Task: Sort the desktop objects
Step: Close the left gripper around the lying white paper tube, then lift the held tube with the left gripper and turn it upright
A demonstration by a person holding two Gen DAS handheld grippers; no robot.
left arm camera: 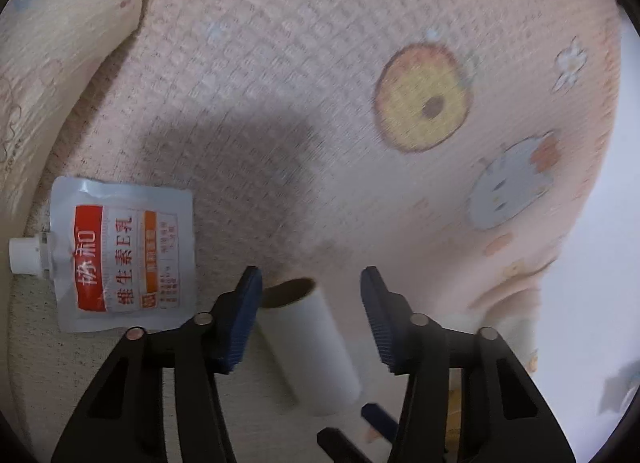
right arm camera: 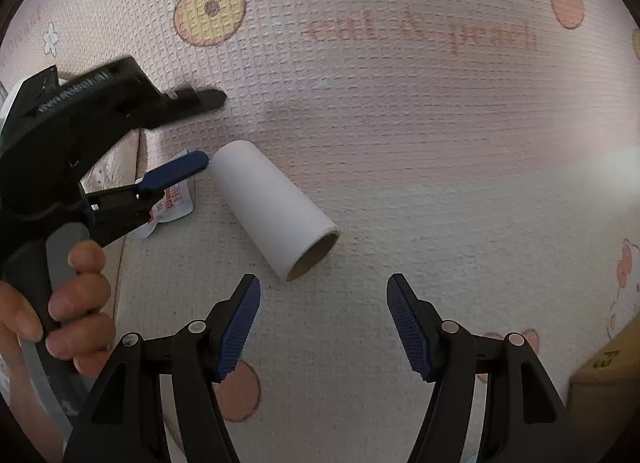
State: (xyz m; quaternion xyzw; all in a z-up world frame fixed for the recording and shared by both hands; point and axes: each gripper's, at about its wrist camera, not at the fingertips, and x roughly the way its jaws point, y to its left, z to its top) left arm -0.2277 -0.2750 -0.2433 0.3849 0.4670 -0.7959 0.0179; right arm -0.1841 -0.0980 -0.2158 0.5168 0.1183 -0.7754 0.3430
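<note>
A white cardboard tube [left arm camera: 310,347] lies on its side on the patterned mat, between the fingers of my left gripper [left arm camera: 312,303]. Its brown open end is close beside the left pad [left arm camera: 246,311], and a clear gap separates it from the right pad. Those jaws stand open. A silver spout pouch [left arm camera: 124,255] with a red and orange label lies flat to the left. In the right wrist view the tube [right arm camera: 272,211] lies just ahead of my right gripper [right arm camera: 324,319], which is open and empty. My left gripper [right arm camera: 204,131] straddles the tube's far end and half hides the pouch [right arm camera: 172,207].
A person's hand [right arm camera: 76,295] grips the left gripper's handle. A raised cream cushion edge [left arm camera: 60,43] borders the mat [left arm camera: 320,83] on the left, and pale floor [left arm camera: 600,263] shows on the right. A cardboard box [right arm camera: 608,383] stands at the lower right.
</note>
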